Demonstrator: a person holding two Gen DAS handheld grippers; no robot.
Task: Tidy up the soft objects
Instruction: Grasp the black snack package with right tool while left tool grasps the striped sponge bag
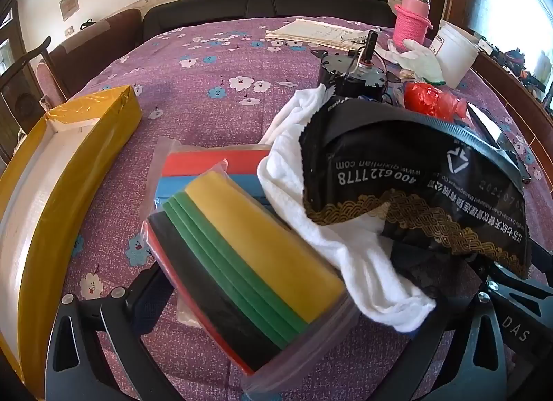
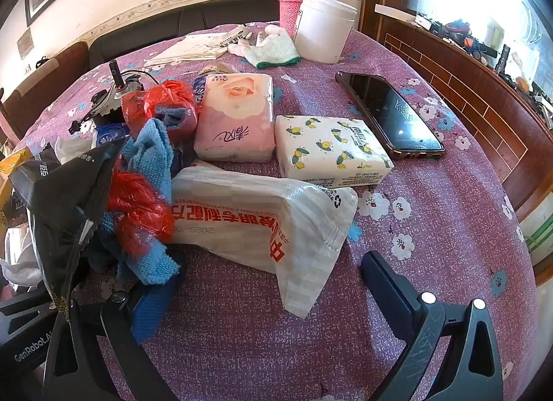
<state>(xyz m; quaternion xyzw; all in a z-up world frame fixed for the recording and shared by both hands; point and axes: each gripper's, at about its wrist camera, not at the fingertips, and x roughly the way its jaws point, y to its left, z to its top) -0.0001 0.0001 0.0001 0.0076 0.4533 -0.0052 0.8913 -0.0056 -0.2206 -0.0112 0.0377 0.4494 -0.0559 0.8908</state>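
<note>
In the left wrist view my left gripper [image 1: 293, 297] is open, its jaws on either side of a clear bag of colored foam sheets [image 1: 242, 249]. A white towel [image 1: 331, 228] and a black printed bag [image 1: 425, 187] lie over the right finger. An open yellow box [image 1: 65, 173] stands at the left. In the right wrist view my right gripper [image 2: 262, 297] is open and empty, just in front of a white plastic packet with red print [image 2: 262, 221]. Behind it lie a pink tissue pack [image 2: 235, 117] and a lemon-print tissue pack [image 2: 331, 152]. A blue cloth [image 2: 152, 159] and red plastic bag [image 2: 138, 214] sit at the left.
A black phone [image 2: 390, 114] lies at the right on the purple flowered tablecloth [image 2: 432, 214]. A white tub [image 2: 325, 28], pink bottle [image 2: 293, 0], white-green glove [image 2: 273, 45], papers [image 1: 318, 33] and a black motor part [image 1: 352, 73] stand at the far side.
</note>
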